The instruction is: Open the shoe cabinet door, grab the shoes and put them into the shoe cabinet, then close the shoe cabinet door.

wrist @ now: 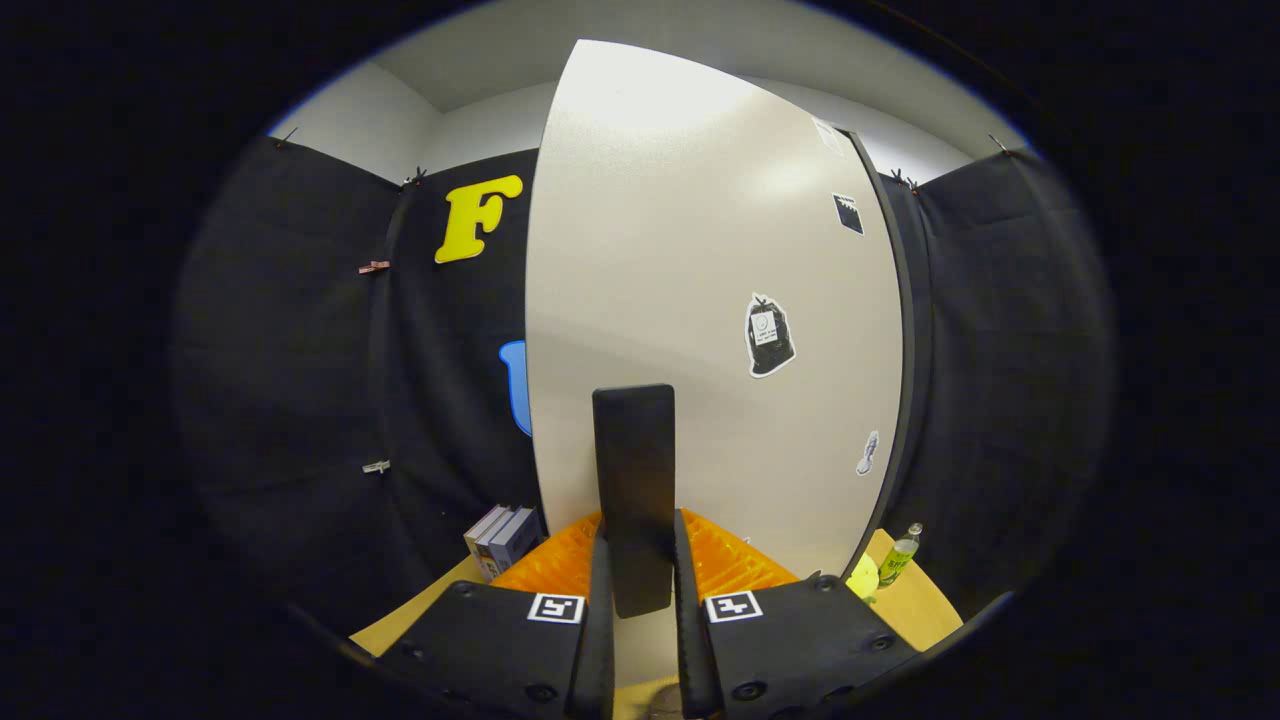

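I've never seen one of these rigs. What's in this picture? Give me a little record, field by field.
gripper: gripper closed on the black door handle, one finger pressing each side
door: pale shoe cabinet door, with stickers on its face
books: small stack standing beyond the fingers, against the black booth cloth
bottle: green bottle upright past the door's far edge
surface: wooden table underneath
task stage: the handle is gripped; the shoes are not yet handled
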Available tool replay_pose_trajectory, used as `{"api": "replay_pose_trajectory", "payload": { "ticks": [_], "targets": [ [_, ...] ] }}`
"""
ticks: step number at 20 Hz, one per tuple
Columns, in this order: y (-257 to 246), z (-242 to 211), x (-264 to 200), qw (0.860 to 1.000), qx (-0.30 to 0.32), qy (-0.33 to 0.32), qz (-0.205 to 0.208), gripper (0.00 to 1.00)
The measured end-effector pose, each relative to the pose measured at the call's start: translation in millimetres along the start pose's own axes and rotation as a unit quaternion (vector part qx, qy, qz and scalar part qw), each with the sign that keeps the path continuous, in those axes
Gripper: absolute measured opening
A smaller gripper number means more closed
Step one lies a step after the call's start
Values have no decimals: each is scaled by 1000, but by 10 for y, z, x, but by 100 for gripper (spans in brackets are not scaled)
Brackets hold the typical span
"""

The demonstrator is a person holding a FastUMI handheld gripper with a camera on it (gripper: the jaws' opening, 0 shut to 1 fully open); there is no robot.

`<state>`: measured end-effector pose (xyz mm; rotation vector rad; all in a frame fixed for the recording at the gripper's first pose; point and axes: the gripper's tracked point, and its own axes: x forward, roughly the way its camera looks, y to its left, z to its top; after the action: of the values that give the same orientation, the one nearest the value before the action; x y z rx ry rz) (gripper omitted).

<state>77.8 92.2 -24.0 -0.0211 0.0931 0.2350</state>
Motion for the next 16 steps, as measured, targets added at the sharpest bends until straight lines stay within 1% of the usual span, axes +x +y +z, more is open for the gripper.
{"api": "replay_pose_trajectory", "payload": {
  "ticks": [5, 9, 12, 16],
  "targets": [
    [-222, -19, -324, 999, -8, 2, 34, 29],
    [-458, -12, -576, 999, -11, 3, 52, 29],
    [-661, 2, -726, 999, -13, -1, 53, 29],
    [-981, 13, -922, 999, -4, -3, 38, 29]
  ]
}}
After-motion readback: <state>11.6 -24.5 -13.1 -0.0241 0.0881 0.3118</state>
